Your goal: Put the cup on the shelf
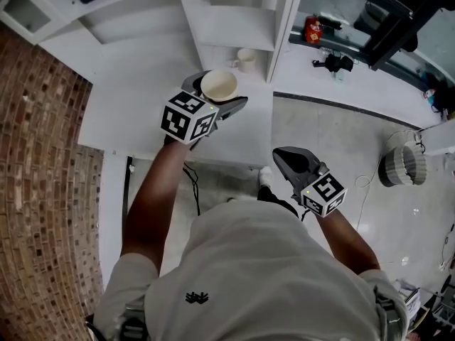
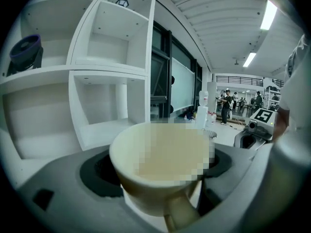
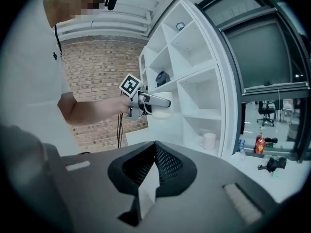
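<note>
A cream cup [image 1: 219, 85] sits upright between the jaws of my left gripper [image 1: 222, 98], which is shut on its body; the handle points back toward the camera in the left gripper view, where the cup [image 2: 160, 159] fills the middle. The cup hangs in front of the white shelf unit [image 1: 234, 20], level with a lower cubby [image 2: 104, 110]. A second white mug [image 1: 247, 60] stands in the bottom cubby. My right gripper [image 1: 283, 156] hangs low over the floor, jaws shut with nothing in them. From the right gripper view the left gripper [image 3: 158, 102] and cup [image 3: 162, 113] show beside the shelf [image 3: 194, 81].
A dark round object [image 2: 24, 52] sits on a shelf to the left. A brick wall [image 1: 43, 155] runs along the left. On the white counter to the right lie a red bottle [image 1: 313, 28] and a black item [image 1: 334, 64]. A white basket [image 1: 404, 165] stands on the floor.
</note>
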Tool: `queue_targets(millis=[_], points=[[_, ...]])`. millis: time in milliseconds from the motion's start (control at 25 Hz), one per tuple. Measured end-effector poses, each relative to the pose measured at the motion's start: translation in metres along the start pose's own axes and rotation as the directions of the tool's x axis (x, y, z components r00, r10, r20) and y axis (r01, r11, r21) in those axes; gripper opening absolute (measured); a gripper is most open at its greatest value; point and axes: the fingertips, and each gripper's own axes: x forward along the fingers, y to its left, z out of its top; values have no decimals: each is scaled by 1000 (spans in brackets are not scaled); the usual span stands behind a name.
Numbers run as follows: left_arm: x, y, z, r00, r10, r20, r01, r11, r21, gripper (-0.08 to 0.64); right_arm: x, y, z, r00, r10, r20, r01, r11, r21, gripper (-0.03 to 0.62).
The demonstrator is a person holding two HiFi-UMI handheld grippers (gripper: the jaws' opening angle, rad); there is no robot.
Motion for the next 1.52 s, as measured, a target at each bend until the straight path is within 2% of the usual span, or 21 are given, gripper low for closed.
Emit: queue_targets(millis=[520,840,1520], points=[[89,76,58,996,91,-14,-91,996,4,442,9,-105,21,999,35,-4,-35,999,5,11],[137,125,69,988,153,-28,-154,987,-35,442,-1,-156,15,999,21,-24,-20,1000,20,11],[218,198,76,966,249,-77,-254,965,-68,442,-7,-228,9,999,18,-35,-15,997,73,11]])
